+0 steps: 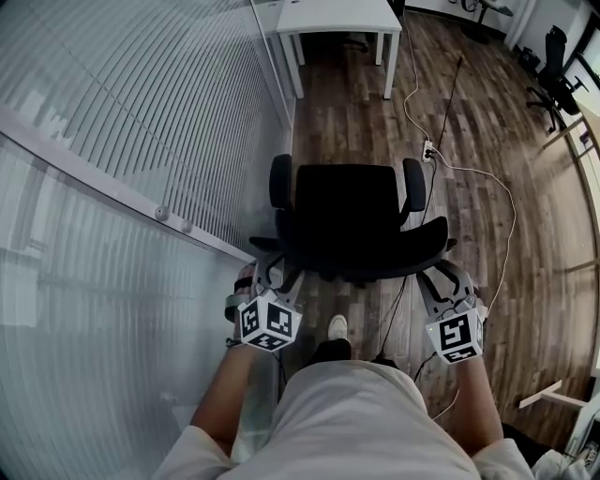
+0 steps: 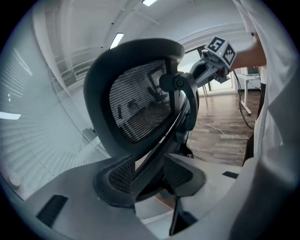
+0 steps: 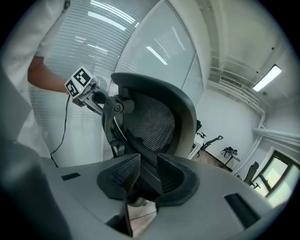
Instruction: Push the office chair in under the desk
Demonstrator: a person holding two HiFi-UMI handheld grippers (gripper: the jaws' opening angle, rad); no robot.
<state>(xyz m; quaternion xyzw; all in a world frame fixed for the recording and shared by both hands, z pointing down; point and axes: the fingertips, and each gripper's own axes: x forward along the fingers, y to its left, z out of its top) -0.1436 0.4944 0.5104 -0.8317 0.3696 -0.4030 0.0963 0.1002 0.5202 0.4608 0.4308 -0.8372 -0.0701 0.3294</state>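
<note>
The black office chair [image 1: 361, 211] stands on the wood floor in front of me, its mesh backrest [image 2: 136, 103] nearest me. The white desk [image 1: 337, 17] is well beyond it, at the top of the head view. My left gripper [image 1: 267, 272] is at the backrest's left rim and my right gripper [image 1: 442, 279] at its right rim. In the left gripper view the jaws [image 2: 150, 176] stand apart with the backrest's dark rim between them, not pinched. The right gripper [image 3: 147, 176] also stands open around the backrest's edge [image 3: 152, 119].
A frosted glass wall [image 1: 112, 187] runs close along the chair's left side. A power strip with a white cable [image 1: 427, 148] lies on the floor right of the chair. Another black chair [image 1: 558, 75] stands far right. My shoe [image 1: 337, 326] is just behind the chair.
</note>
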